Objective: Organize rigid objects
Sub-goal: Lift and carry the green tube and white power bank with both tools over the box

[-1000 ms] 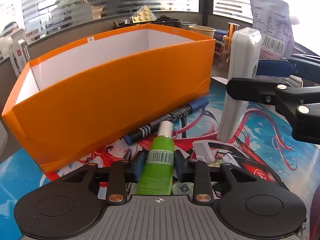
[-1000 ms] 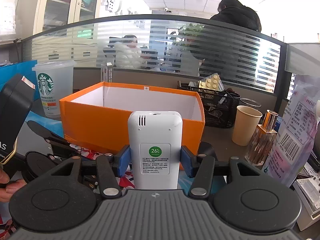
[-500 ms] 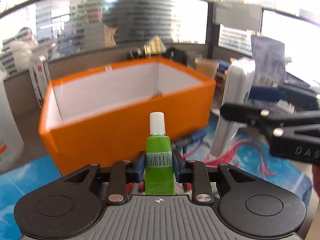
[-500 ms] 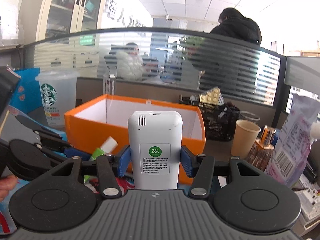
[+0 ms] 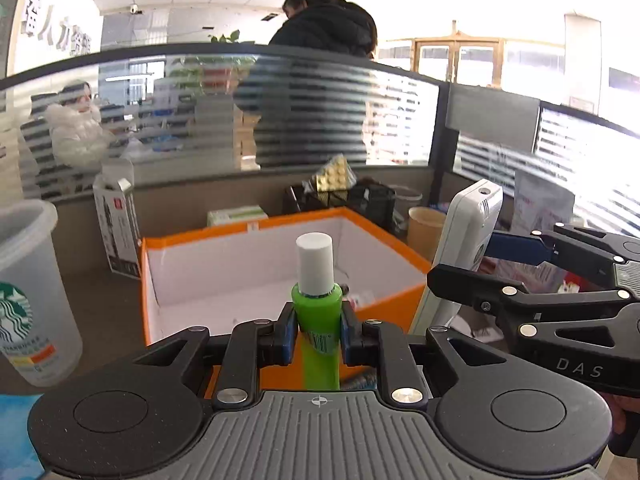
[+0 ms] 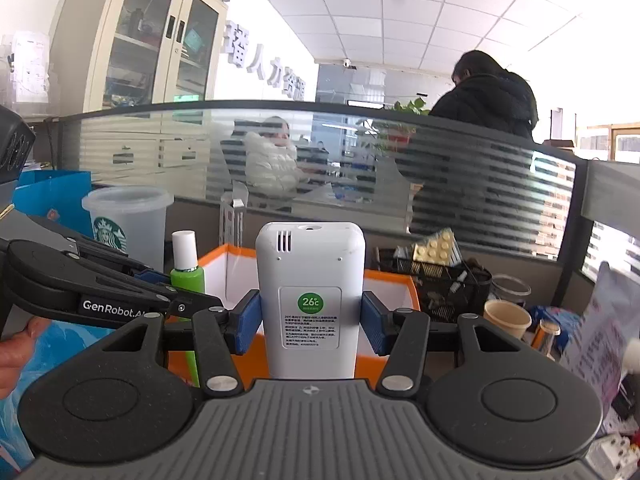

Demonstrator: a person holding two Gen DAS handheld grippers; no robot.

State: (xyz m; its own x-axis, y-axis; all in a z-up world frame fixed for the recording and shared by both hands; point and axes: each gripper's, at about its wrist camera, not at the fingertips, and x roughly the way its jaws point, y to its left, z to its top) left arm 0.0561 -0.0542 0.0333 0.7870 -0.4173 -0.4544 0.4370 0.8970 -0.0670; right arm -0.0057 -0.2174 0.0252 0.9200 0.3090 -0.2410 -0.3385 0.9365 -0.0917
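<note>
Your left gripper [image 5: 318, 334]: jaws closed on green tube [image 5: 319, 322], white cap up, held near the orange box [image 5: 256, 240]. Your right gripper [image 6: 311, 322]: jaws clamped on white remote [image 6: 310, 288], raised before the same box. Neither deposited; box nearly bare. Table cluttered: Starbucks cup [image 5: 28, 304], paper cup [image 6: 506, 318]. Office, striped glass partition.

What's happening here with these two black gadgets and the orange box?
A person is tidying a desk with a handheld tool in each hand. The left tool is clamped on a green bottle with a white cap, held upright in front of the open orange box. The right tool grips a white remote-like device, also upright near the box. Neither item is in the box yet; both look set to go in.
</note>
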